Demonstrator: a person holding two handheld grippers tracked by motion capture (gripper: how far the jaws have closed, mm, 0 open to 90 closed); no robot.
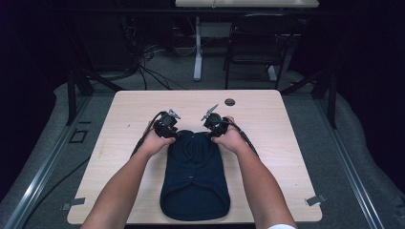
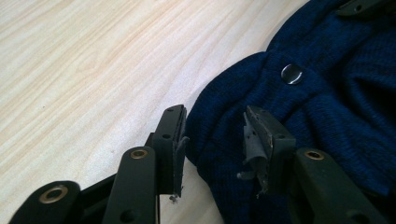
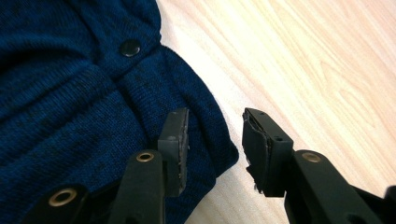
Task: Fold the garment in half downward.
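Two bare forearms come in from the six o'clock edge of the high view and angle inward toward the table's (image 1: 267, 114) middle, each hand wrapped around one gripper. The left hand (image 1: 154, 141) holds the left gripper (image 1: 168, 125) at about ten o'clock from the middle of the dark blue knitted garment (image 1: 195, 176); the right hand (image 1: 231, 138) holds the right gripper (image 1: 213, 123) at about two o'clock from it. Both grippers point down and inward at the garment's far end, one at each corner of that end, with a cable trailing back from each along the wrist.

In the left gripper view the left gripper (image 2: 214, 140) has its jaws spread, with the folded edge of the garment (image 2: 327, 107) lying in the gap between them; the pads are not pressing on the cloth. In the right gripper view the right gripper (image 3: 215, 140) likewise has its jaws spread, straddling the garment's (image 3: 70, 93) rounded corner, one jaw over the knit and the other over bare wood (image 3: 303, 60), with no pinch on the fabric.

The garment is one piece, lying flat lengthwise down the middle of the table, its rounded near end toward six o'clock. One button (image 2: 291, 73) shows in the left gripper view at one o'clock from the jaws, and one button (image 3: 130, 47) in the right gripper view at eleven o'clock. One small dark round disc (image 1: 229, 101) sits in the tabletop at twelve o'clock beyond the grippers.
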